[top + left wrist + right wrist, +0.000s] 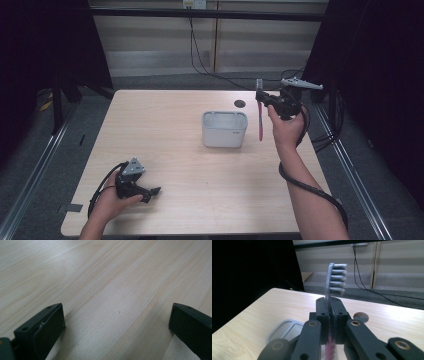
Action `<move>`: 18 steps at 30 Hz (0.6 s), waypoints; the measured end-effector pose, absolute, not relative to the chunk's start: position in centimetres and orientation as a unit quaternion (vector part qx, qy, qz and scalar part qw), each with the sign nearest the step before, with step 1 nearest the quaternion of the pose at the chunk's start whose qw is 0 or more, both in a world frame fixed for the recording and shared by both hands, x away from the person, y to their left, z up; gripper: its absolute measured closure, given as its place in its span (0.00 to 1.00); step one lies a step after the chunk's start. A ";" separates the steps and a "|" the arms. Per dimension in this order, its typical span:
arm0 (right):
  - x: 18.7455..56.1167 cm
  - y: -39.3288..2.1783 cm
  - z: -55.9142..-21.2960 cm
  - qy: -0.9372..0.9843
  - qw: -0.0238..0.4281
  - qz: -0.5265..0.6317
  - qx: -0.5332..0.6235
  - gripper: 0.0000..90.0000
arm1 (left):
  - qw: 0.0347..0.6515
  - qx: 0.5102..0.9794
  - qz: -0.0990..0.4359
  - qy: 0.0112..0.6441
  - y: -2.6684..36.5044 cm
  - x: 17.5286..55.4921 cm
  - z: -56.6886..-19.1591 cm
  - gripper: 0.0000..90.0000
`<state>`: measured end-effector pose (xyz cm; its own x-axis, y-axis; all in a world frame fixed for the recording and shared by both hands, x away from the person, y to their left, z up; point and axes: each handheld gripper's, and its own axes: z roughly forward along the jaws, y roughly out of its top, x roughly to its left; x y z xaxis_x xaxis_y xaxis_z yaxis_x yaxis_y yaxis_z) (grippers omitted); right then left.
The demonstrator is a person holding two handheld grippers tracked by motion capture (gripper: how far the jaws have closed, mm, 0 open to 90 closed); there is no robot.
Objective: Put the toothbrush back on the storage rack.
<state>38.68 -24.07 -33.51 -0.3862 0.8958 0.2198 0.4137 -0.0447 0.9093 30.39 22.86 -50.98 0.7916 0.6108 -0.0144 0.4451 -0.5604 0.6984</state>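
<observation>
A pink-handled toothbrush (260, 117) hangs upright, bristle head on top, with my right gripper (261, 96) shut on its neck. It is held in the air just right of a white rectangular holder (224, 128) at the table's middle. In the right gripper view the grey bristles (337, 278) rise above the closed jaws, and the holder's rim (284, 327) shows below left. My left gripper (154, 194) rests low at the front left of the table. Its two jaws stand wide apart over bare wood (117, 297), with nothing between them.
A small dark round hole (240, 103) sits in the tabletop behind the holder. Black cables trail on the floor beyond the far edge. Dark curtains flank both sides. The light wooden table (165, 125) has bare surface left of the holder.
</observation>
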 end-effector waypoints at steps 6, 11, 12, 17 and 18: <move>39.0 -23.7 -33.3 0.648 0.240 0.528 0.494 0.96 | 0.359 0.876 0.117 0.301 22.9 30.4 -51.0 0.00; 39.2 -23.2 -33.1 0.650 0.247 0.531 0.484 0.96 | 0.359 0.876 0.116 0.301 22.9 30.4 -51.0 0.00; 39.2 -23.1 -33.1 0.650 0.248 0.530 0.484 0.96 | 0.359 0.876 0.115 0.301 22.9 30.4 -51.0 0.00; 39.4 -22.8 -33.0 0.649 0.256 0.534 0.478 0.96 | 0.359 0.876 0.113 0.301 22.9 30.4 -51.0 0.00; 39.4 -22.7 -33.0 0.647 0.259 0.535 0.477 0.96 | 0.359 0.876 0.114 0.301 22.9 30.4 -51.0 0.00</move>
<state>39.40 -22.73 -33.02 -0.4106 0.8947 0.1756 0.3407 -0.0281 0.9398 30.41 22.88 -50.97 0.7930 0.6090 -0.0166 0.4456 -0.5611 0.6976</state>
